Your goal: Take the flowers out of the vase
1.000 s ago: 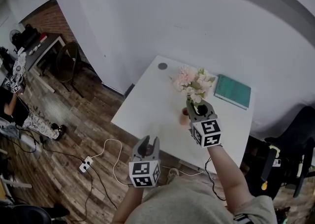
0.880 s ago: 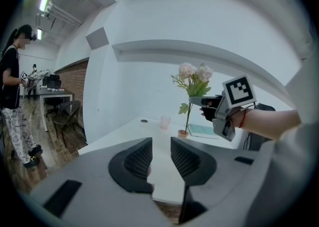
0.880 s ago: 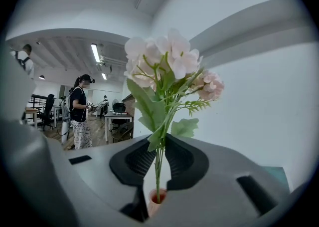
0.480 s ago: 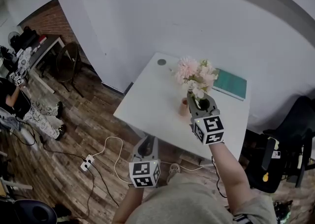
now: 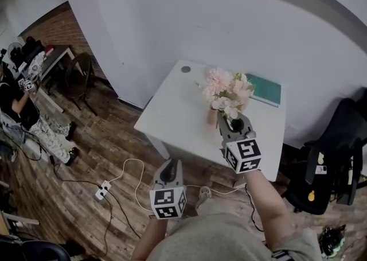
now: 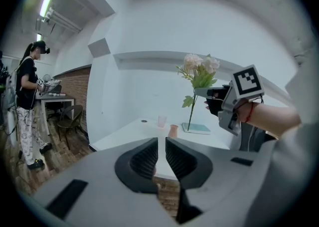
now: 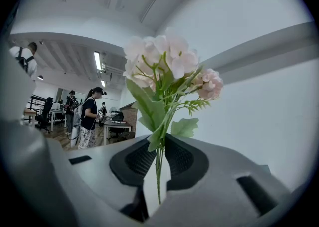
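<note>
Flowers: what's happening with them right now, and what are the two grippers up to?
The person's right gripper grips the flowers by their stems, and the stem ends hang clear of the vase. The vase stands on the white table. The left gripper is off the table's near edge, over the floor. Its jaws have just been closing and are about shut, with nothing between them.

Pale-pink flowers (image 5: pixel 226 90) upright, clear of vase (image 5: pixel 213 117)
</note>
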A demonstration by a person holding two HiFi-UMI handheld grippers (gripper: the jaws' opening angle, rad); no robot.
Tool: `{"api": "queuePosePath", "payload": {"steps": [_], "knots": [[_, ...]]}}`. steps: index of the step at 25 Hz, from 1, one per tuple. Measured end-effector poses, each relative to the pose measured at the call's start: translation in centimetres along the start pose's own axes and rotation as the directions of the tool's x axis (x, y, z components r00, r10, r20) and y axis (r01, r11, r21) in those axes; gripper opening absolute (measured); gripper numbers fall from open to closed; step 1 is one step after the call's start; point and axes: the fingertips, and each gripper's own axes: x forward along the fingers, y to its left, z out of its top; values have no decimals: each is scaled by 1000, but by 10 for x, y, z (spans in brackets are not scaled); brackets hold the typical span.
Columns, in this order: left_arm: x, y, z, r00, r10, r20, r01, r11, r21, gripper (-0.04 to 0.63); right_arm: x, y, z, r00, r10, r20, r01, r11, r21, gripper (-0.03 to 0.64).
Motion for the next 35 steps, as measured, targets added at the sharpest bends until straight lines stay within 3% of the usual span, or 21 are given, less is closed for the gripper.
{"api": "queuePosePath", "payload": {"steps": [20, 35], "knots": [[-132, -20, -51, 999, -11, 42, 10, 1000, 6, 37, -164, 85, -10, 999, -41, 21, 40, 998, 41, 55], [-172, -26, -59, 999, -26, 31, 26, 1000, -11, 37, -223, 120, -17, 999, -33, -13, 34, 996, 85, 57]]}}
